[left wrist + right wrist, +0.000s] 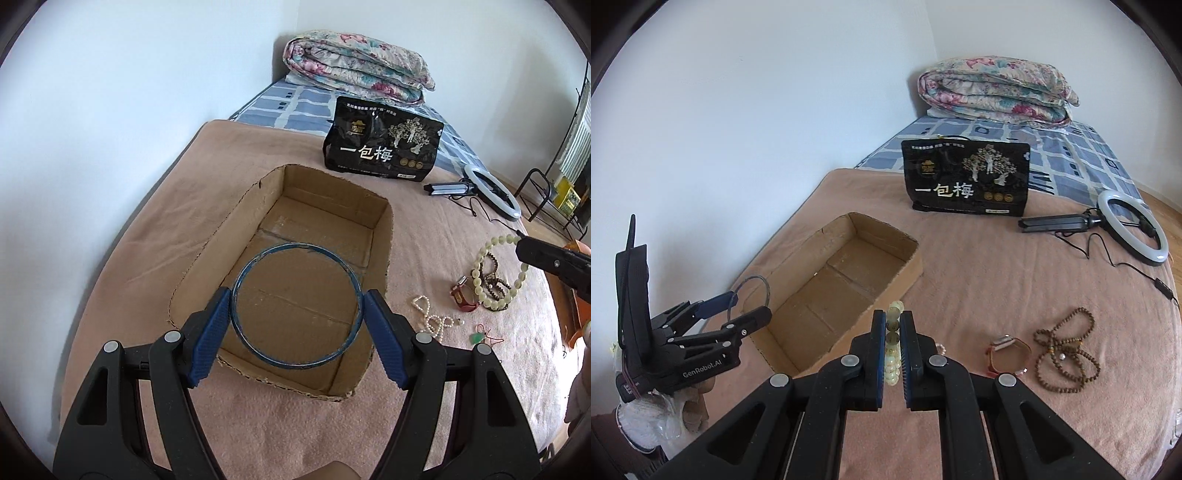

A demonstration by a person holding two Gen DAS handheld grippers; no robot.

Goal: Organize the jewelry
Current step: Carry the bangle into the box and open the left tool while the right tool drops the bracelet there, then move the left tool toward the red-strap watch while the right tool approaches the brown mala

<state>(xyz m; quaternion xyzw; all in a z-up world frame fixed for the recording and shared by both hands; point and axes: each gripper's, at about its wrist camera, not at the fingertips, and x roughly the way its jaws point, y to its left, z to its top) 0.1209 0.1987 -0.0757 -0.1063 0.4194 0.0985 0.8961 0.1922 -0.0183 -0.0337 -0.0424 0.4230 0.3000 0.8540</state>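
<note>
My left gripper (pixel 297 301) is shut on a blue bangle (pixel 295 248) and holds it above the open cardboard box (pixel 384 221). It also shows in the right wrist view (pixel 746 310) with the bangle (pixel 753 280) at the box's (pixel 905 280) near left corner. My right gripper (pixel 893 328) is shut on a pale green bead bracelet (pixel 894 314), seen in the left wrist view (pixel 491 254) lifted at one end. A brown bead strand (pixel 1067 350), a red bracelet (pixel 1008 350) and a pearl strand (pixel 432 317) lie on the pink blanket.
A black snack bag (pixel 967 177) stands behind the box. A ring light on a stand (pixel 1134 225) with its cable lies at the right. A folded floral quilt (pixel 993 88) sits at the far end of the bed. The white wall runs along the left.
</note>
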